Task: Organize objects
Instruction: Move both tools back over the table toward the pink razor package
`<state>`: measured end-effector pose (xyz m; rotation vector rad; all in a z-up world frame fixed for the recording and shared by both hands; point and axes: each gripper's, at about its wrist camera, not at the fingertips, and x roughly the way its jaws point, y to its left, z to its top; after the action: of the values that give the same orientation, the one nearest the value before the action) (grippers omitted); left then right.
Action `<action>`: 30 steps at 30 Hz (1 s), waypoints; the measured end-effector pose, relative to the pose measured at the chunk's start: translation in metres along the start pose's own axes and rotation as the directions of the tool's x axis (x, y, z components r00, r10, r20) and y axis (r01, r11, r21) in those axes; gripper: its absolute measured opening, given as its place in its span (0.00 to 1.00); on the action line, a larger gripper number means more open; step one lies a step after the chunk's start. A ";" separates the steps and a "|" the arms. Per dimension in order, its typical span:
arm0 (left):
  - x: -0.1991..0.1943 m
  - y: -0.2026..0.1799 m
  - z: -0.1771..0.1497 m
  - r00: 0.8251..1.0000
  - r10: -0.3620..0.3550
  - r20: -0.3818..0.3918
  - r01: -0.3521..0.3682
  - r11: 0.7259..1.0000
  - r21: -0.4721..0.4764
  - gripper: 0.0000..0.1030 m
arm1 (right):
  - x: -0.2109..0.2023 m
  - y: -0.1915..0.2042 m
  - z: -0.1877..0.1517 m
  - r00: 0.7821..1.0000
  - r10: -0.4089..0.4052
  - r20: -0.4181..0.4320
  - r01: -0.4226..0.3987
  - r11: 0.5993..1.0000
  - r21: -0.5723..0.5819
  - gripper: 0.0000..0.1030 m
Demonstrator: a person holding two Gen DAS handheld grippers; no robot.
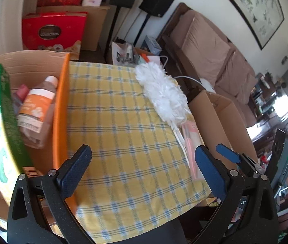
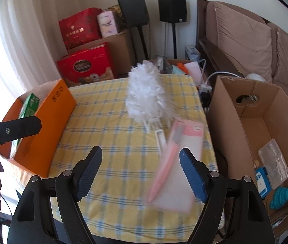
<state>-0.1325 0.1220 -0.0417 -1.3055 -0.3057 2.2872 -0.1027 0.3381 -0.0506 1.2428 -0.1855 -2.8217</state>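
Hovering with jaws apart, gripping nothing: left gripper (image 1: 142,170) and right gripper (image 2: 142,168), above white duster (image 2: 147,97) and pink packet (image 2: 176,162).

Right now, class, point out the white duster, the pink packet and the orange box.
white duster (image 2: 147,97), right wrist view, fluffy head.
pink packet (image 2: 176,162), right wrist view, card middle.
orange box (image 2: 48,126), right wrist view, outer side wall.

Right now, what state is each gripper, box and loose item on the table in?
Left gripper: open, empty, over the cloth.
Right gripper: open, empty, pink pack just beyond its fingers.
Duster: lying on the cloth, untouched.
Pink pack: flat on the cloth at its right edge, beside the duster's handle.
Orange box: open-topped, holding a green carton and a bottle.
Brown box: open, a few small items at its bottom.
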 end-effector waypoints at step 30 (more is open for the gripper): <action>0.111 -0.049 -0.021 0.957 -0.125 -0.261 0.119 0.992 -0.037 0.92 | 0.023 -0.045 -0.032 0.993 0.023 -0.116 -0.008 0.992 0.123 0.69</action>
<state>-0.1472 0.2205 -0.1146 -1.5359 -0.3095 1.9853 -0.0947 0.3771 -0.0951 1.4205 -0.3655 -2.7503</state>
